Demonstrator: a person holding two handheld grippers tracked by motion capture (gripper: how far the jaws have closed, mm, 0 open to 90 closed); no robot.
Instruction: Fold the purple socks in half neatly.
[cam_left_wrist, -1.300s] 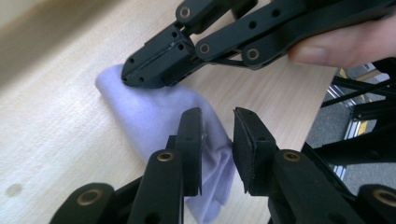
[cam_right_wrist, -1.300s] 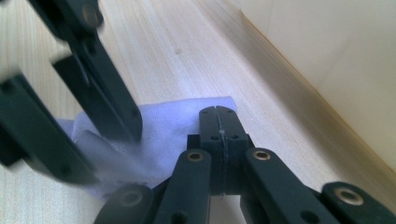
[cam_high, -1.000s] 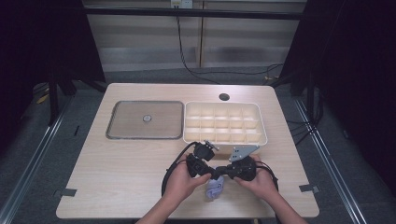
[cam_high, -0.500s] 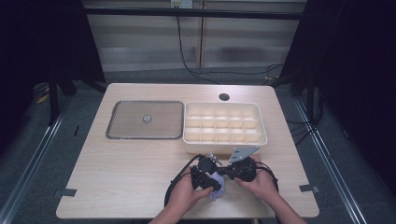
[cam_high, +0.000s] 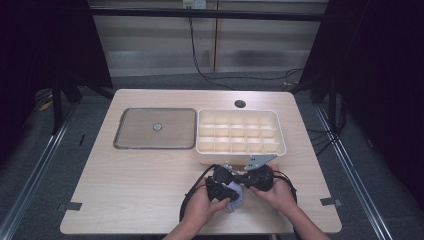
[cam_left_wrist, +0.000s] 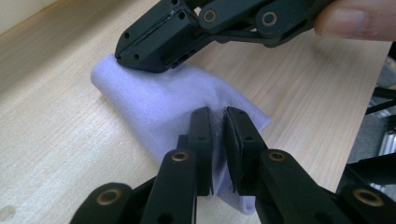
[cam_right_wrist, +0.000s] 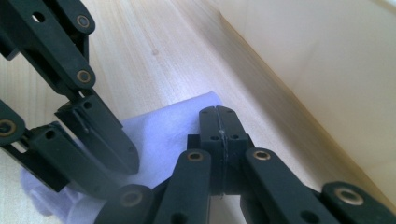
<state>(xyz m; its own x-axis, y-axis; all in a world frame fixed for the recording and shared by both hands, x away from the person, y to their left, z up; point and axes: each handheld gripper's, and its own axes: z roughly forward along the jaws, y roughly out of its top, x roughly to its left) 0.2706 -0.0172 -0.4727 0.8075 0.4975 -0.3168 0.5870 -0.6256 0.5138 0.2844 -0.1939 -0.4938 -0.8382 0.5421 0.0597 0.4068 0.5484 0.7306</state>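
Note:
A small lavender cloth lies folded on the wooden table near its front edge, between the person's two hands. My left gripper is shut on a raised fold of the cloth; in the left gripper view its jaws pinch the fabric. My right gripper is shut on the cloth's other edge, with a thin layer of cloth between its closed jaws. The two grippers face each other, a few centimetres apart. The right gripper presses the cloth's far end down.
A cream tray with several compartments stands just behind the hands; its wall is close to my right gripper. A grey flat lid with a centre knob lies at the left. Black cables loop around the hands.
The left gripper has moved back toward the front edge and down onto the cloth. The right gripper has shifted only slightly. The cloth stays in place.

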